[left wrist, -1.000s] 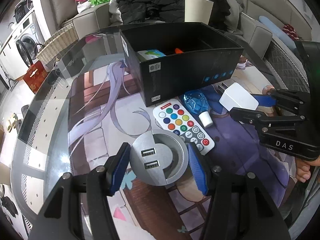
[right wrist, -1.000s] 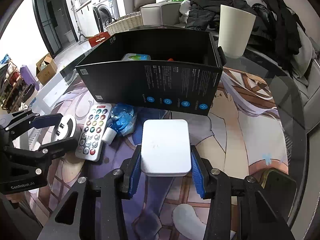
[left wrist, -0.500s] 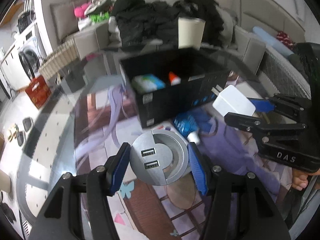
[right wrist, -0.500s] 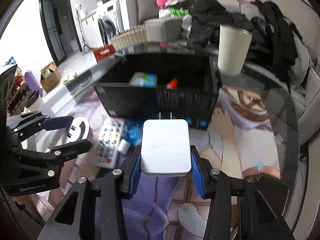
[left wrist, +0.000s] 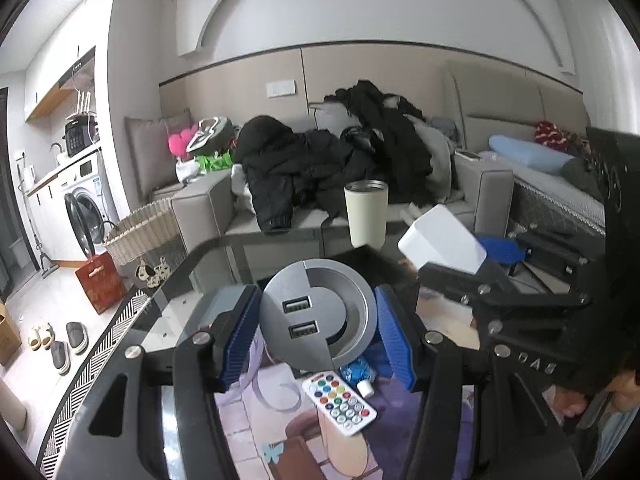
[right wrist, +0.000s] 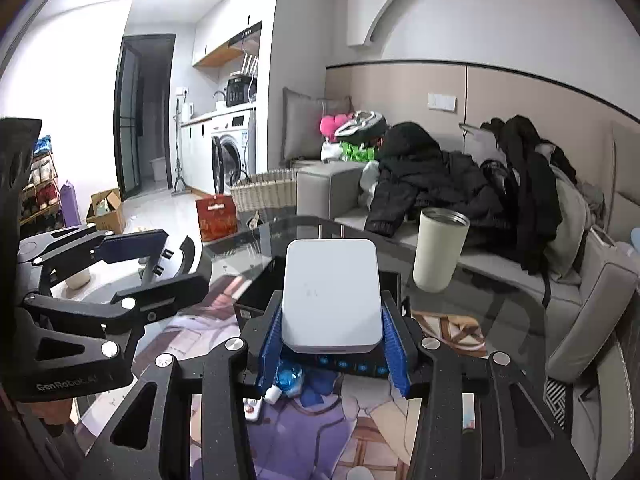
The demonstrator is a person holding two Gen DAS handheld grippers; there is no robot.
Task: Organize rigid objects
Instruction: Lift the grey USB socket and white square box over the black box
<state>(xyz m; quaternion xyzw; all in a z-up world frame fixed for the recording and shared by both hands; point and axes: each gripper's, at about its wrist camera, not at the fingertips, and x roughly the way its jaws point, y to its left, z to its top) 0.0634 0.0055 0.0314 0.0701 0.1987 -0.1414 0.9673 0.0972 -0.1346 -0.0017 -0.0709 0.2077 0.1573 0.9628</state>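
Your left gripper [left wrist: 318,330] had its jaws closed on the round grey USB hub [left wrist: 319,319], held up above the desk [left wrist: 160,316]. Your right gripper [right wrist: 332,340] clamped the white charger [right wrist: 331,295] (its prongs pointing forward) over the black box [right wrist: 256,292]. The remote [left wrist: 339,403] lay below on the desk.

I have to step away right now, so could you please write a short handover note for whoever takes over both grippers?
Left gripper: shut on the round grey USB hub, held in the air.
Right gripper: shut on the white charger, prongs forward, also raised.
The black box sits on the glass table, below and ahead of both grippers.
The remote and the small blue bottle lie on the table beside the box.
Done: both items picked up.
Left: put hub and charger in the box, then probably the remote and bottle.
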